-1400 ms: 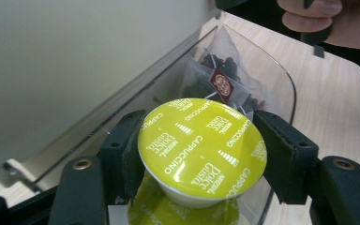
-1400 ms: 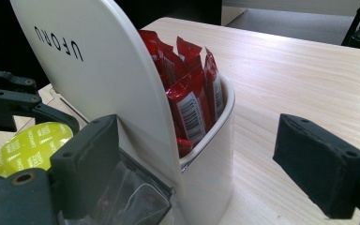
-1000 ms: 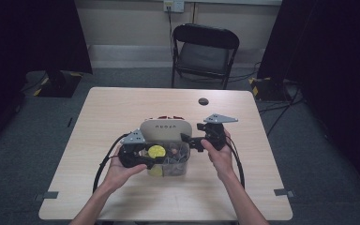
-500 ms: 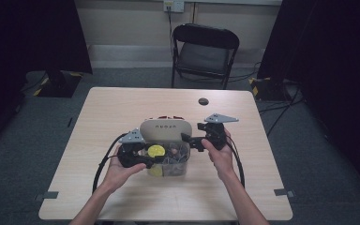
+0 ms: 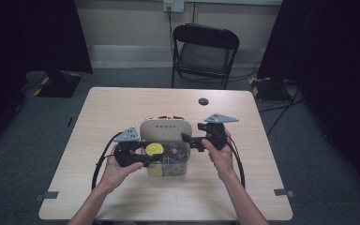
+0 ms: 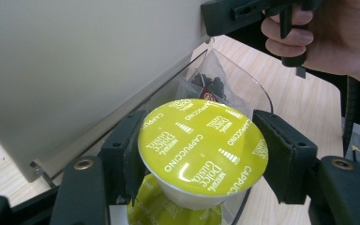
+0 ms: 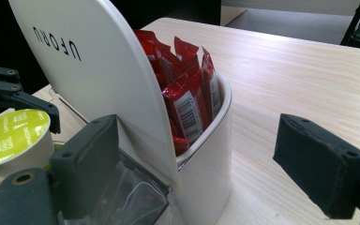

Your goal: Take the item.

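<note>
Pale wood table (image 5: 122, 112) from the high view: a person's hands hold the left gripper (image 5: 143, 157) and right gripper (image 5: 186, 139) at either side of a white organiser (image 5: 165, 129), whose clear front compartment lies between them. In the left gripper view, both pads clamp a yellow-green cappuccino capsule (image 6: 201, 140), another capsule (image 6: 168, 208) just below it inside the clear bin (image 6: 243, 89), the right hand (image 6: 337, 42) beyond. In the right gripper view, the jaws stand wide apart, empty, straddling the organiser's upright white panel (image 7: 98, 70); red sachets (image 7: 187, 89) sit behind it, between the pads.
</note>
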Demonstrator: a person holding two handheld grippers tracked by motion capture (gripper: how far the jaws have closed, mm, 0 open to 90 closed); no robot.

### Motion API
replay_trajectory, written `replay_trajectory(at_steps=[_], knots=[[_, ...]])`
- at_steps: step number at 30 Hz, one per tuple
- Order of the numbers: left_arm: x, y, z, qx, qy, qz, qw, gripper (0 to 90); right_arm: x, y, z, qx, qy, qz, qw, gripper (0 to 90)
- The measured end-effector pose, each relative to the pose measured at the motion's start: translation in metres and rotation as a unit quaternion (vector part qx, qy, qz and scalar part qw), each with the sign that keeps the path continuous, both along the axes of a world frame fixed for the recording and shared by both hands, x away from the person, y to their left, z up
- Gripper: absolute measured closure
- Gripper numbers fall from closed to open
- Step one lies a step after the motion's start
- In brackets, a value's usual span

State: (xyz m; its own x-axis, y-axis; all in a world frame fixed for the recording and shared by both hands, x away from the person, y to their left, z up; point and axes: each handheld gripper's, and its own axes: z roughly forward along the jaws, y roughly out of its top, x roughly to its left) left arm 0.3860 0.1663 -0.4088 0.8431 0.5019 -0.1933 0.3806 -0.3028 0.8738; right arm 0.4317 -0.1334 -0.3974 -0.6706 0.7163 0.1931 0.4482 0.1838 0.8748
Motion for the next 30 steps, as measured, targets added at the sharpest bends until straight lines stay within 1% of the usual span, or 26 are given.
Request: replay_trajectory(at_steps=[4, 5, 9, 11, 12, 14, 18, 19, 21, 22, 25, 27, 28, 29, 30], knots=[[-0.001, 0.002, 0.002, -0.003, -0.004, 0.000, 1.0000, 38.0, 0.000, 0.000, 0.000, 0.000, 0.000, 0.000, 1.0000, 13.8], [-0.001, 0.003, 0.004, -0.009, -0.003, 0.001, 1.0000, 38.0, 0.000, 0.000, 0.000, 0.000, 0.000, 0.000, 1.0000, 13.9], [-0.001, 0.007, 0.005, -0.014, 0.001, -0.004, 0.9999, 38.0, 0.000, 0.000, 0.000, 0.000, 0.000, 0.000, 1.0000, 13.9], [-0.001, 0.008, 0.005, -0.014, 0.002, -0.003, 0.9999, 38.0, 0.000, 0.000, 0.000, 0.000, 0.000, 0.000, 1.0000, 13.8], [-0.001, 0.009, 0.005, -0.011, 0.000, -0.003, 0.9999, 38.0, 0.000, 0.000, 0.000, 0.000, 0.000, 0.000, 1.0000, 13.8], [-0.001, 0.009, 0.006, -0.018, 0.003, -0.002, 0.9998, 38.0, 0.000, 0.000, 0.000, 0.000, 0.000, 0.000, 1.0000, 13.8], [-0.001, 0.012, 0.008, -0.016, 0.001, 0.000, 0.9999, 38.0, 0.000, 0.000, 0.000, 0.001, 0.001, 0.001, 1.0000, 13.7], [-0.001, 0.014, 0.009, -0.021, 0.004, -0.001, 0.9998, 38.0, 0.000, 0.000, -0.001, 0.001, 0.002, 0.001, 1.0000, 13.7], [-0.002, 0.015, 0.010, -0.019, 0.004, -0.001, 0.9998, 38.0, 0.000, 0.001, -0.001, 0.001, 0.003, 0.001, 1.0000, 13.7], [-0.002, 0.015, 0.010, -0.024, 0.004, 0.001, 0.9997, 38.0, 0.000, 0.002, -0.002, -0.001, 0.003, 0.002, 1.0000, 13.8], [-0.003, 0.018, 0.012, -0.022, 0.004, 0.000, 0.9998, 38.0, 0.000, 0.002, -0.002, 0.000, 0.004, 0.003, 1.0000, 13.7], [-0.003, 0.020, 0.013, -0.026, 0.005, 0.002, 0.9997, 38.0, 0.001, 0.002, -0.002, -0.001, 0.003, 0.003, 1.0000, 13.7], [-0.003, 0.022, 0.013, -0.024, 0.002, 0.002, 0.9997, 38.0, 0.001, 0.002, -0.002, -0.001, 0.003, 0.003, 1.0000, 13.7], [-0.004, 0.023, 0.014, -0.031, 0.004, 0.003, 0.9995, 38.0, 0.001, 0.002, -0.002, -0.001, 0.003, 0.003, 1.0000, 13.7], [-0.004, 0.026, 0.015, -0.029, 0.001, 0.002, 0.9996, 38.0, 0.001, 0.002, -0.002, -0.001, 0.003, 0.003, 1.0000, 13.8]])
